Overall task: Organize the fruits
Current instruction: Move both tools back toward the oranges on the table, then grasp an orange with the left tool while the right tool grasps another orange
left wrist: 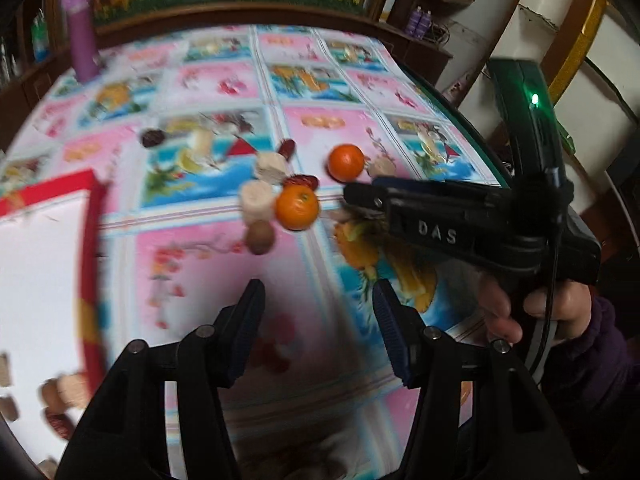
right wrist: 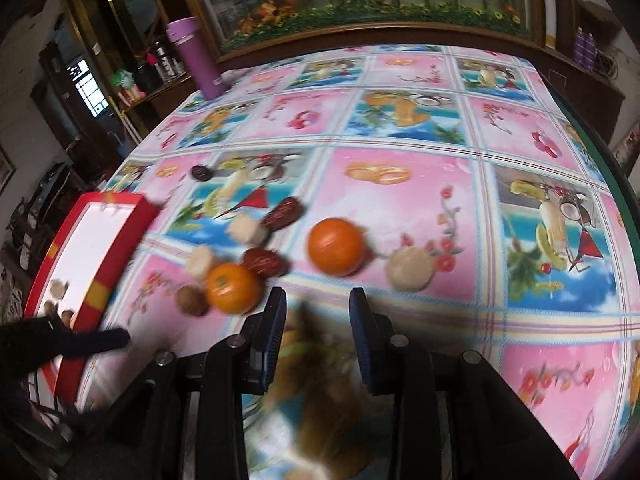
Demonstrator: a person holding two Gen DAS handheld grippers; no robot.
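Both grippers are open and grip nothing. The left gripper [left wrist: 318, 300] has two oranges [left wrist: 297, 207] ahead of its jaws; only its view shows the person's hand [left wrist: 536, 312] holding the right gripper [right wrist: 318, 308]. The right view alone shows a pale round fruit [right wrist: 409, 270] just beyond the right jaw, and the red box [right wrist: 96, 256] off left.

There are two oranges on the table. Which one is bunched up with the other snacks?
The left orange, the one with its stem dimple showing. It sits against a red date, a brown nut and a pale chunk. The other orange lies apart, further right.
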